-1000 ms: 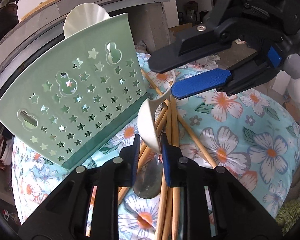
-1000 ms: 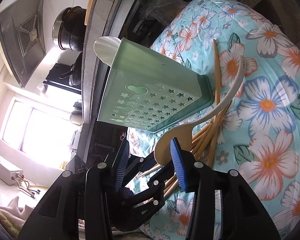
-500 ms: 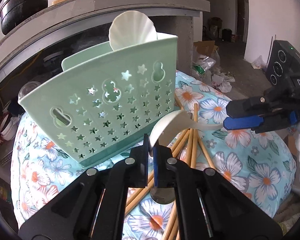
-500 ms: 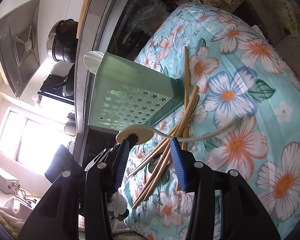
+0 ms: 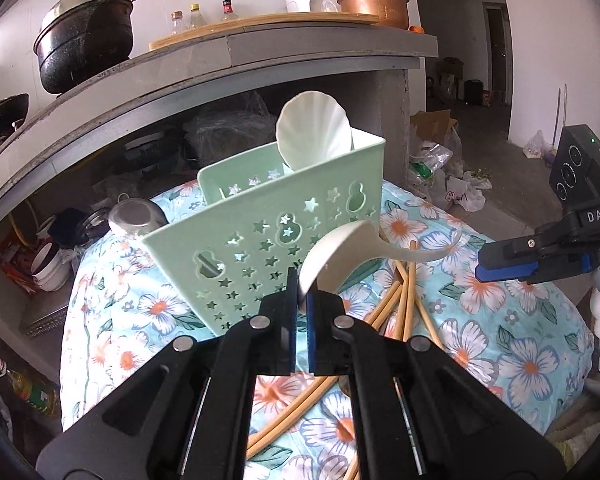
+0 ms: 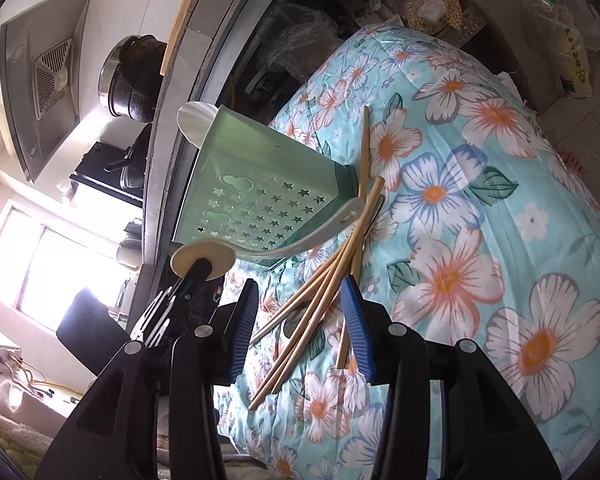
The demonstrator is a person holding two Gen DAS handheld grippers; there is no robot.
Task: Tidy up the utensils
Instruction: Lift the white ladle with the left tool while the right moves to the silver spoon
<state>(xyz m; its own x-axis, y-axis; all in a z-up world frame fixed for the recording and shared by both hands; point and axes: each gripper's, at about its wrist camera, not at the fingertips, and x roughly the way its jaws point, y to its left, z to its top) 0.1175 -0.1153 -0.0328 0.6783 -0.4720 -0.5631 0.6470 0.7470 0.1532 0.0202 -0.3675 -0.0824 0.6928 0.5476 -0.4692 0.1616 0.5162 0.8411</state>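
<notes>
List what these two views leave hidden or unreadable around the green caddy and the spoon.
- Green caddy: its inside, left wrist view, is screened by its own front wall.
- Shell-shaped scoop: its lower part is behind the caddy wall.
- Chopsticks: near ends, left wrist view, are covered by the left hand-held gripper.
- White spoon: its bowl rim is hidden between the pads.

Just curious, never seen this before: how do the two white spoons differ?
The shell-shaped spoon stands inside the green basket; the plain spoon is outside it, pinched by its bowl in the left claw. The first has a ribbed bowl, the second a smooth one. Both look like white plastic.
</notes>
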